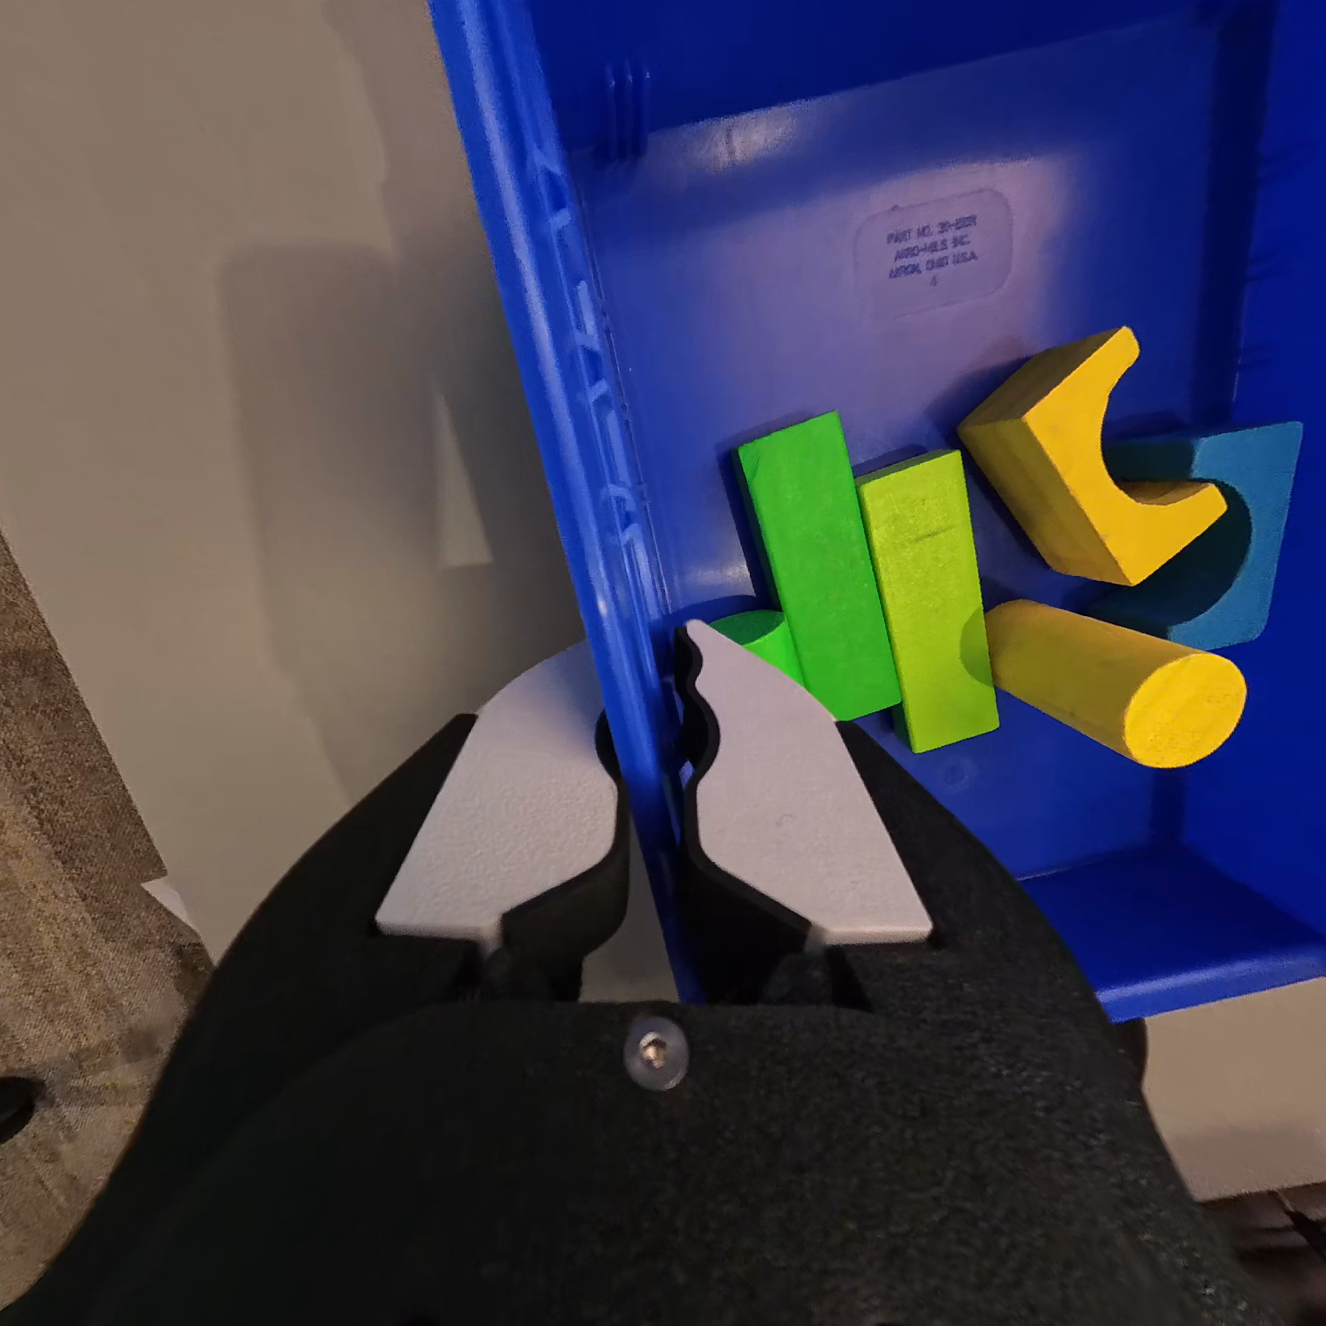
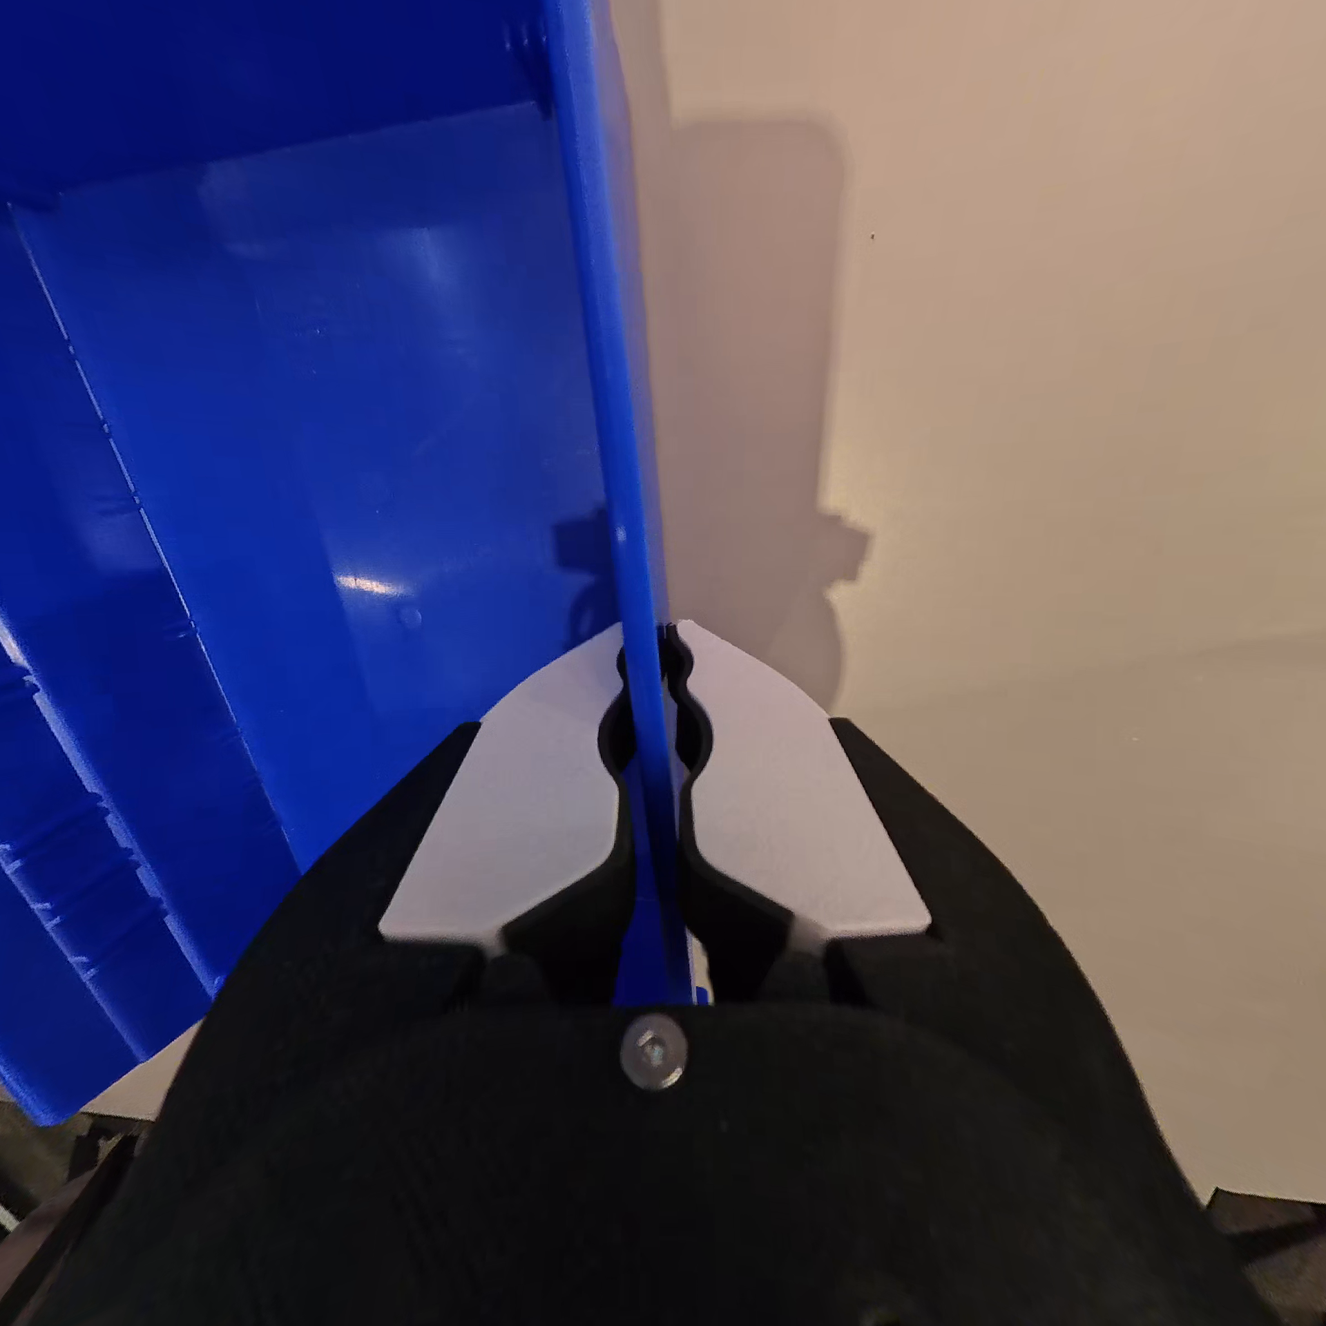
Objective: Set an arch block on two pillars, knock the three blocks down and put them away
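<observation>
A blue plastic bin [image 1: 717,301] holds several wooden blocks: a yellow arch block [image 1: 1062,481], a blue arch block [image 1: 1234,545] under it, a yellow cylinder [image 1: 1105,682], two green rectangular pillars [image 1: 818,560] [image 1: 925,595] and a green cylinder [image 1: 753,638]. My left gripper [image 1: 646,646] is shut on the bin's left wall, one finger inside and one outside. My right gripper [image 2: 649,631] is shut on the bin's right wall [image 2: 610,430]. The blocks are hidden in the right wrist view.
The bin sits over a white tabletop [image 1: 251,359], which also shows in the right wrist view [image 2: 1040,359]. Brown carpet [image 1: 64,825] lies beyond the table's left edge. The bin's far half [image 1: 897,107] holds no blocks. Tip to tip, the grippers are about 80 cm apart.
</observation>
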Tool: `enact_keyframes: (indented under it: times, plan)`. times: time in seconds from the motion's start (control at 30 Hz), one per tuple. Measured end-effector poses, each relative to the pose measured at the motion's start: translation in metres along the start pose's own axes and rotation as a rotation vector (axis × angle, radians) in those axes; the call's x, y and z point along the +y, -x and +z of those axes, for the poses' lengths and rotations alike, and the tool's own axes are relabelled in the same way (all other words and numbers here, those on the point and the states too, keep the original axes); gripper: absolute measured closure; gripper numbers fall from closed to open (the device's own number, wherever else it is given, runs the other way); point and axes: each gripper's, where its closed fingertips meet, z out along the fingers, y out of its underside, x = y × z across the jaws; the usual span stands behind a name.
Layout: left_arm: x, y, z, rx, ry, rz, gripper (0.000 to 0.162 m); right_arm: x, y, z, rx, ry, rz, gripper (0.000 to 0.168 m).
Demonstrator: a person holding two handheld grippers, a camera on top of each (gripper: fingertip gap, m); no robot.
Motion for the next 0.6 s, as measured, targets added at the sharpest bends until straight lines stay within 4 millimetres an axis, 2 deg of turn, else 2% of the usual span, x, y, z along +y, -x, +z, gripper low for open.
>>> enact_keyframes:
  times: [0.07, 0.13, 0.23, 0.3, 0.43, 0.5, 0.6]
  plan:
    - [-0.007, 0.001, -0.007, -0.026, -0.053, 0.011, 0.154, 0.001, -0.002, -0.002, 0.001, -0.003, 0.007, 0.155]
    - [-0.014, 0.005, -0.025, -0.072, -0.127, 0.014, 0.151, -0.004, -0.004, -0.013, 0.015, -0.063, 0.011, 0.146]
    - [-0.026, 0.002, -0.07, -0.127, -0.3, 0.045, 0.149, -0.02, -0.003, -0.045, 0.031, -0.226, 0.011, 0.143]
    - [-0.036, -0.014, -0.108, -0.103, -0.457, 0.071, 0.146, -0.033, -0.003, -0.077, 0.076, -0.38, 0.005, 0.144]
    - [-0.048, -0.066, -0.185, 0.066, -0.791, 0.145, 0.143, -0.057, 0.014, -0.16, 0.117, -0.802, -0.078, 0.145]
    - [-0.046, -0.087, -0.218, 0.117, -0.944, 0.2, 0.144, -0.058, 0.031, -0.2, 0.127, -0.997, -0.151, 0.145]
    - [-0.037, -0.11, -0.254, 0.154, -1.129, 0.292, 0.143, -0.05, 0.062, -0.248, 0.112, -1.263, -0.279, 0.145]
